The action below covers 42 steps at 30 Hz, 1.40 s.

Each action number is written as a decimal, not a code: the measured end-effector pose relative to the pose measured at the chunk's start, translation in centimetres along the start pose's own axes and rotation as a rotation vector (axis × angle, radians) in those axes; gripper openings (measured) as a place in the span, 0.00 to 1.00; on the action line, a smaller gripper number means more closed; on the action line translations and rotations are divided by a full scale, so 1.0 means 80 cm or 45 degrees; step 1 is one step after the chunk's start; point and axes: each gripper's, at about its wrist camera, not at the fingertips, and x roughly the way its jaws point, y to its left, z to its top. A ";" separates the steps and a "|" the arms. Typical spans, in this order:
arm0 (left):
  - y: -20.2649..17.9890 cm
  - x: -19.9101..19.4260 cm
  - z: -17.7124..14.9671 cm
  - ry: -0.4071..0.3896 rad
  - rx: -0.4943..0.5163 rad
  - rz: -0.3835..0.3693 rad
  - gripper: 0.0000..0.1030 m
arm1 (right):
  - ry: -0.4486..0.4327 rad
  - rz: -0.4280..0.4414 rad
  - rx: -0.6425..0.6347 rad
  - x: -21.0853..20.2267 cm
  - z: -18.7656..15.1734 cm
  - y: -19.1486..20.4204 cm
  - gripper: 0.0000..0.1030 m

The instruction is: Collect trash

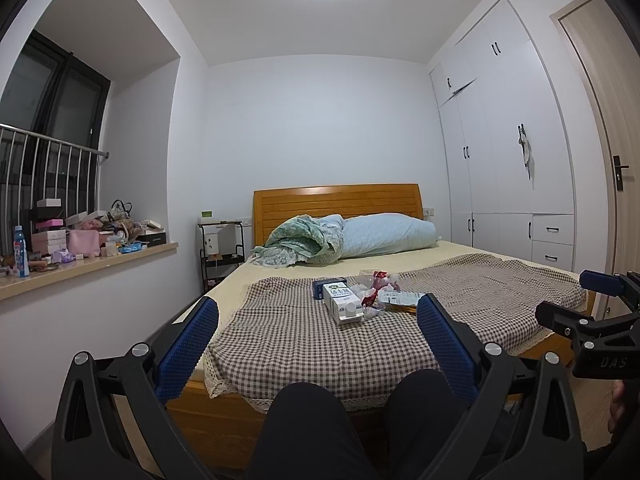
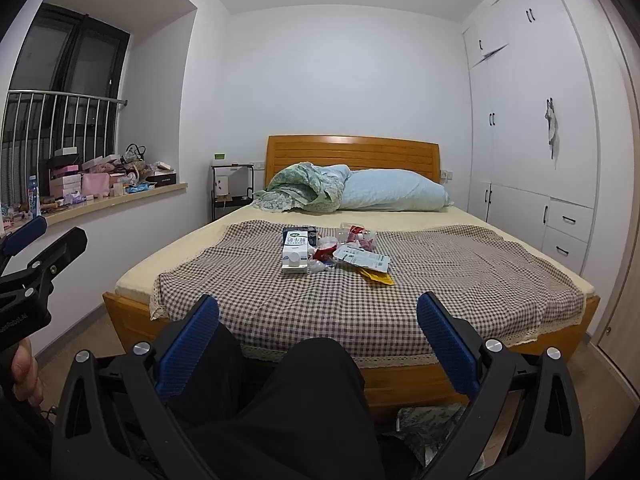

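A small heap of trash lies mid-bed on a checked cloth (image 1: 288, 332): a white milk carton (image 1: 343, 303) (image 2: 295, 254), a dark blue box (image 1: 326, 286) behind it, red wrappers (image 1: 372, 296) (image 2: 324, 253), a white printed pouch (image 2: 362, 259) and a yellow wrapper (image 2: 378, 277). My left gripper (image 1: 318, 312) is open and empty, held near the foot of the bed. My right gripper (image 2: 318, 312) is open and empty, also short of the bed. Each gripper shows at the edge of the other's view.
The wooden bed (image 2: 400, 380) has a folded quilt (image 2: 308, 188) and a pillow (image 2: 392, 194) at the head. A cluttered window sill (image 1: 92, 268) is on the left, white wardrobes (image 1: 500, 168) on the right. My dark-trousered knees (image 1: 304, 432) fill the foreground. A patterned bag (image 2: 424, 428) lies on the floor.
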 end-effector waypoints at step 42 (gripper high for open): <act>0.007 0.044 -0.002 0.077 -0.014 0.031 0.93 | 0.082 -0.019 0.053 0.027 -0.003 -0.018 0.92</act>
